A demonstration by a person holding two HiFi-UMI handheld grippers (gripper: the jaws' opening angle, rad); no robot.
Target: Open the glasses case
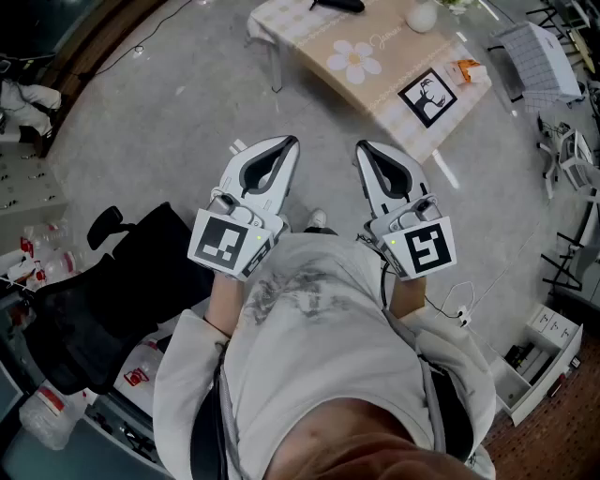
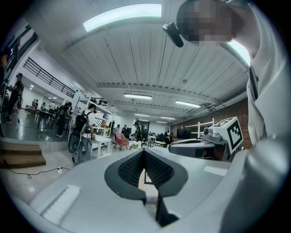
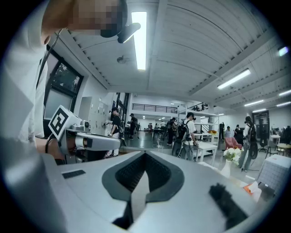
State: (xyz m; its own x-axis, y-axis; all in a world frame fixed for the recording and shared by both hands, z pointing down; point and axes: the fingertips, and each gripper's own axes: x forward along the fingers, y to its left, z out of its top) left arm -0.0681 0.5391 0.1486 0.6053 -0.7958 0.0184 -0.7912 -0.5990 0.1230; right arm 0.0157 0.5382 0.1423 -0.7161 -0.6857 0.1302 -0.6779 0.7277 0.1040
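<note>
A pale grey speckled floor [image 1: 169, 122] fills most of the head view. On it stands a person in a white printed shirt [image 1: 319, 328], who holds both tools level in front of the chest. Ahead of them stands a low white-legged table under a beige checked cloth [image 1: 314, 28] printed with a white daisy. A black padded office chair [image 1: 112, 291] stands at the person's left, and a white wire-grid basket [image 1: 539, 56] lies on the floor beyond the table's right end. The white-and-black left gripper [image 1: 292, 142] is clenched, its ribbed pads meeting at the tip with nothing between them. The matching right gripper [image 1: 361, 146], just beside it, is likewise closed on nothing. On the table, a square black-and-white marker card [image 1: 428, 96] sits near the near edge, with a small orange packet [image 1: 466, 70] at the right-hand corner and a round white vase [image 1: 422, 16] toward the far edge. The black oblong glasses case [image 1: 337, 5] lies at the table's far left edge, partly cut off by the frame, well apart from both grippers.
</note>
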